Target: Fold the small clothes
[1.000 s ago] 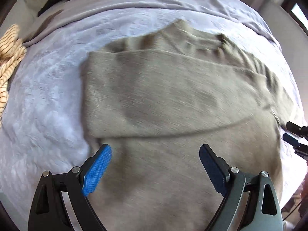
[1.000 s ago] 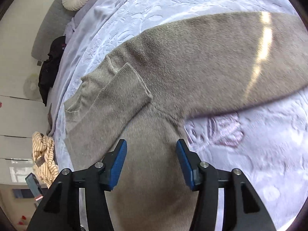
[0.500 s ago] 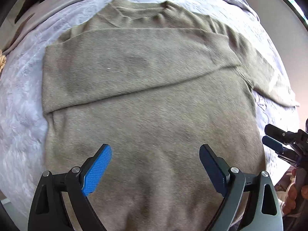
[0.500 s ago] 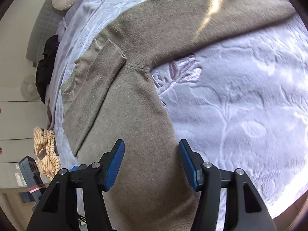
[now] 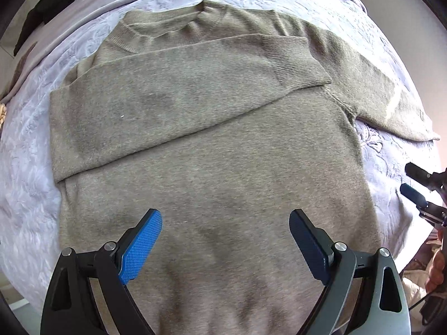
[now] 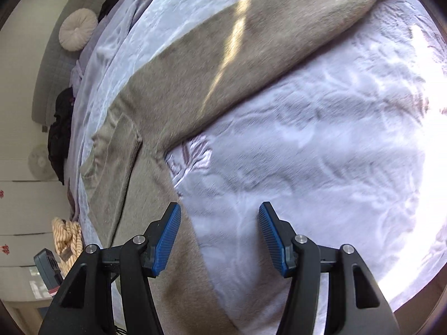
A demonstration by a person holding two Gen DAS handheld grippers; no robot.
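A grey-green knitted sweater [image 5: 218, 145] lies flat on a pale lilac bedspread [image 5: 25, 195]. Its left sleeve [image 5: 173, 83] is folded across the chest; its right sleeve [image 5: 385, 97] stretches out to the right. My left gripper [image 5: 225, 223] hangs open above the sweater's lower body, holding nothing. My right gripper [image 6: 220, 217] is open over the bedspread [image 6: 321, 153] just right of the sweater's side edge [image 6: 178, 265], with the outstretched sleeve [image 6: 251, 47] ahead of it. The right gripper [image 5: 410, 178] also shows at the left wrist view's right edge.
A striped yellow-and-white garment [image 6: 67, 237] lies at the bed's far edge. Dark clothes [image 6: 60, 136] and a round cushion [image 6: 78, 29] sit near the headboard. A person's hand [image 5: 438, 265] shows at the lower right.
The left gripper has slid across until the whole sweater sits centred under it. The right gripper has shifted right, off the sweater's body onto bare bedspread. Both stayed open.
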